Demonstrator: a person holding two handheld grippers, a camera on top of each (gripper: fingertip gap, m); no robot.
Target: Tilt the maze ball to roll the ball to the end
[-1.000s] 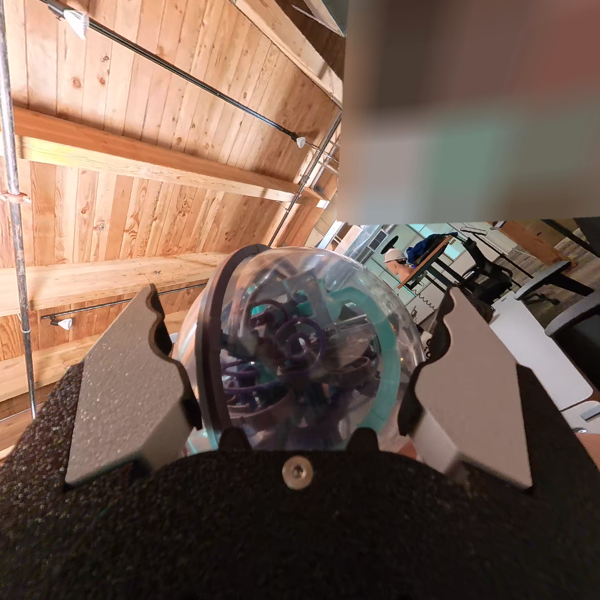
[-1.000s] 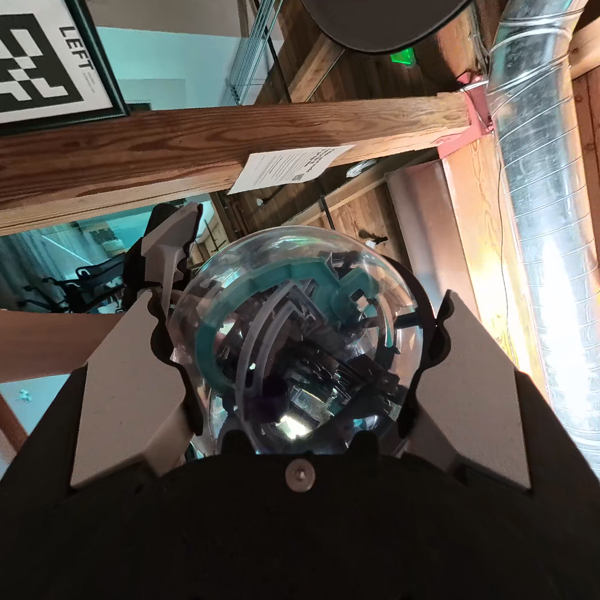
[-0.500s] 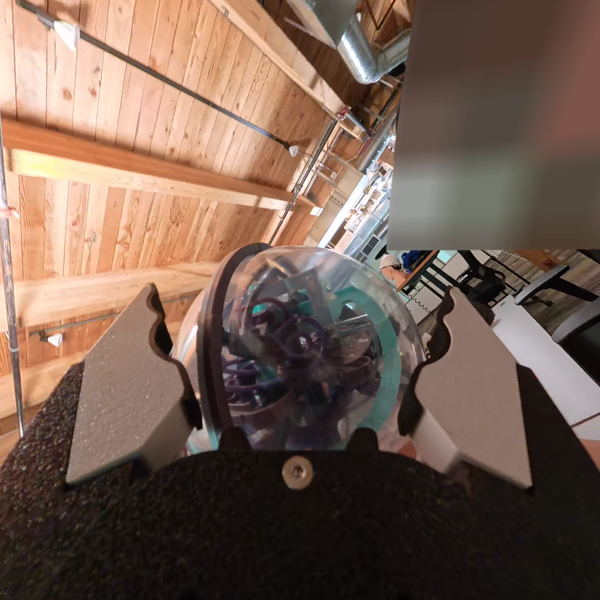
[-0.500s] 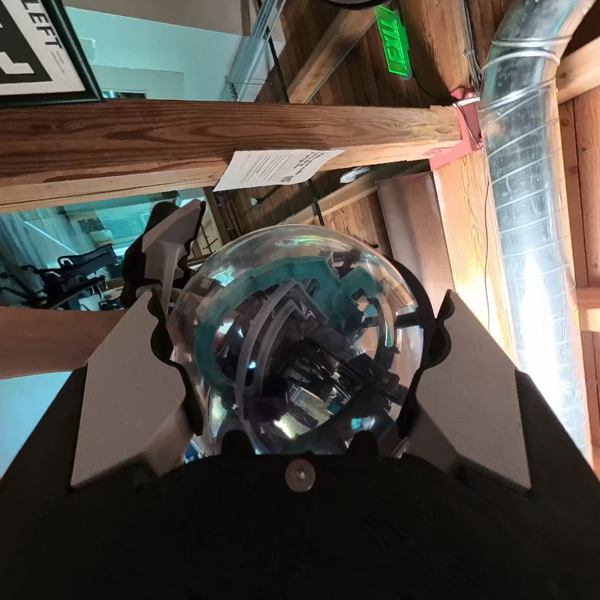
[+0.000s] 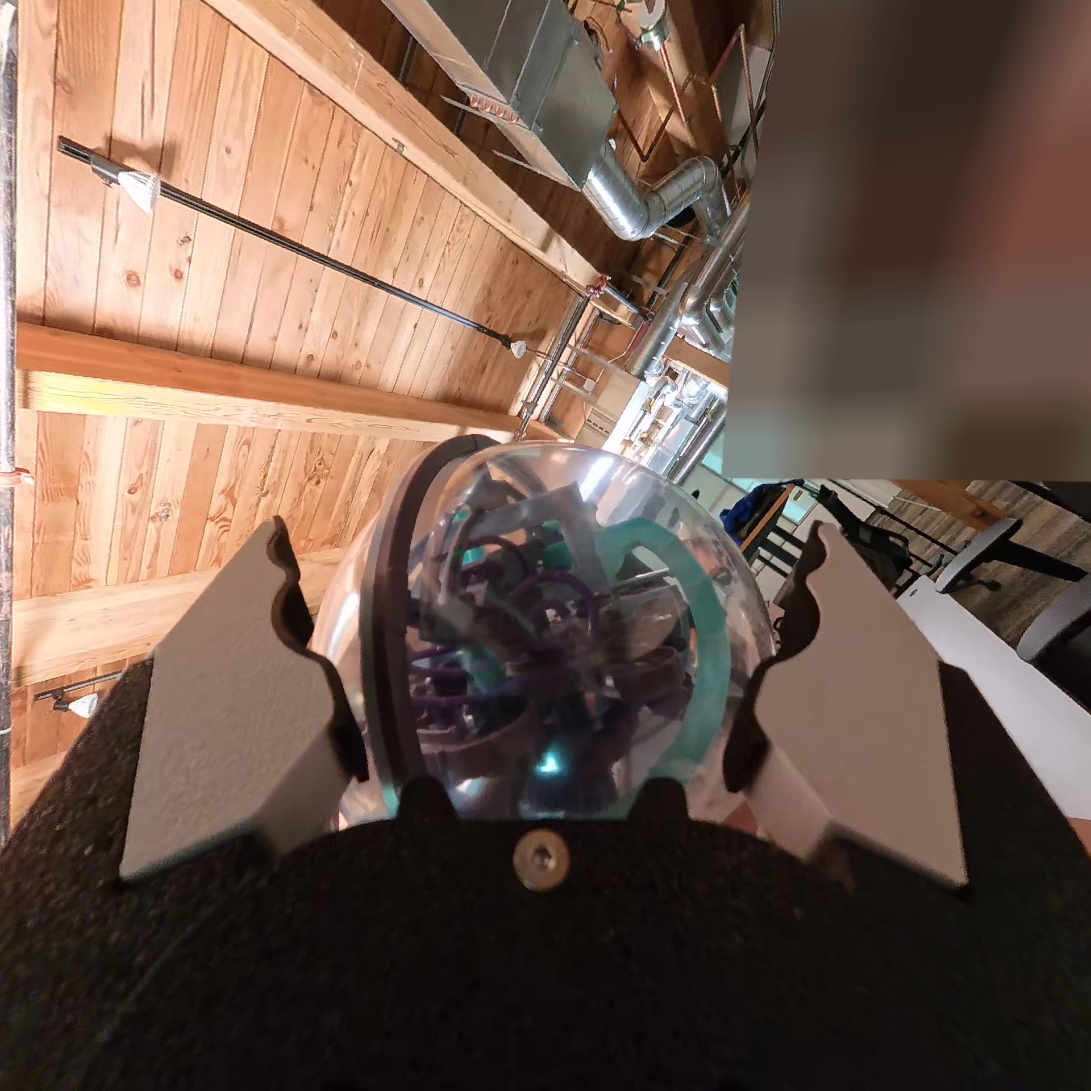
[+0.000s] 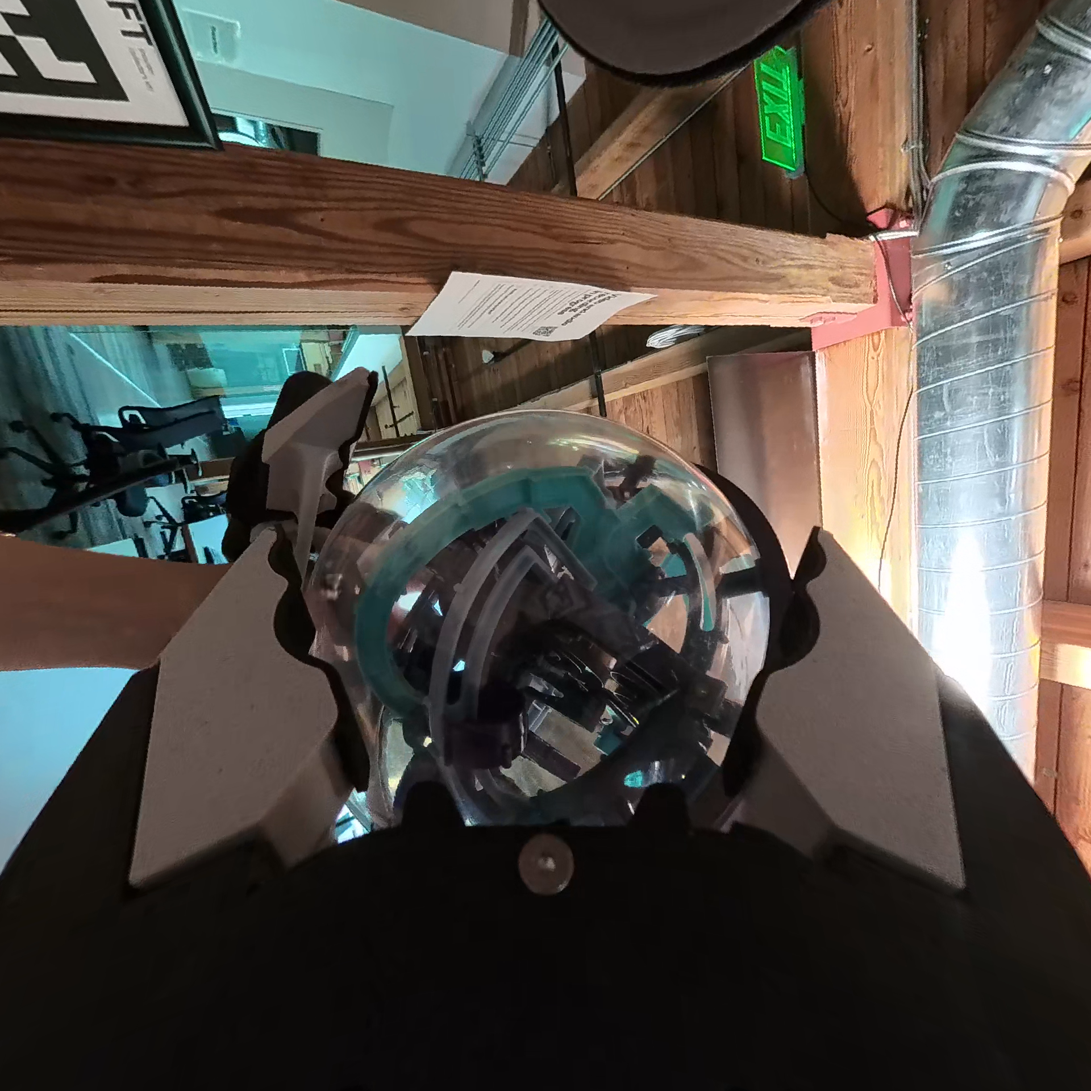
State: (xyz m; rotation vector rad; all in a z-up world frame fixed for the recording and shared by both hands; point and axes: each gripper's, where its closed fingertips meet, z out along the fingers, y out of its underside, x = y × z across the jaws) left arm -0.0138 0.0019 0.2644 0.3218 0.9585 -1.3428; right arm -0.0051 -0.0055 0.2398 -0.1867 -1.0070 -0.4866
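Left wrist view: maze ball [image 5: 549, 637] interior blurred

Converted loft-style office/workshop. Timber plank ceiling [image 5: 248, 283] and beams [image 6: 413, 236], exposed metal ducting [image 6: 992, 413] at 3 o'clock. Office chairs [image 6: 147, 425] at 9 o'clock.

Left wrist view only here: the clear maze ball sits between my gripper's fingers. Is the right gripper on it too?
Observer: Yes. The right gripper has the maze ball between its fingers, and both fingers touch the shell.
Operator: Any clash between the grippers?
Observer: One left gripper finger shows just beyond the right gripper's left fingertip. I can't tell whether they touch.
Operator: What's behind the ball there?
Observer: A wooden beam with a paper sheet on it.
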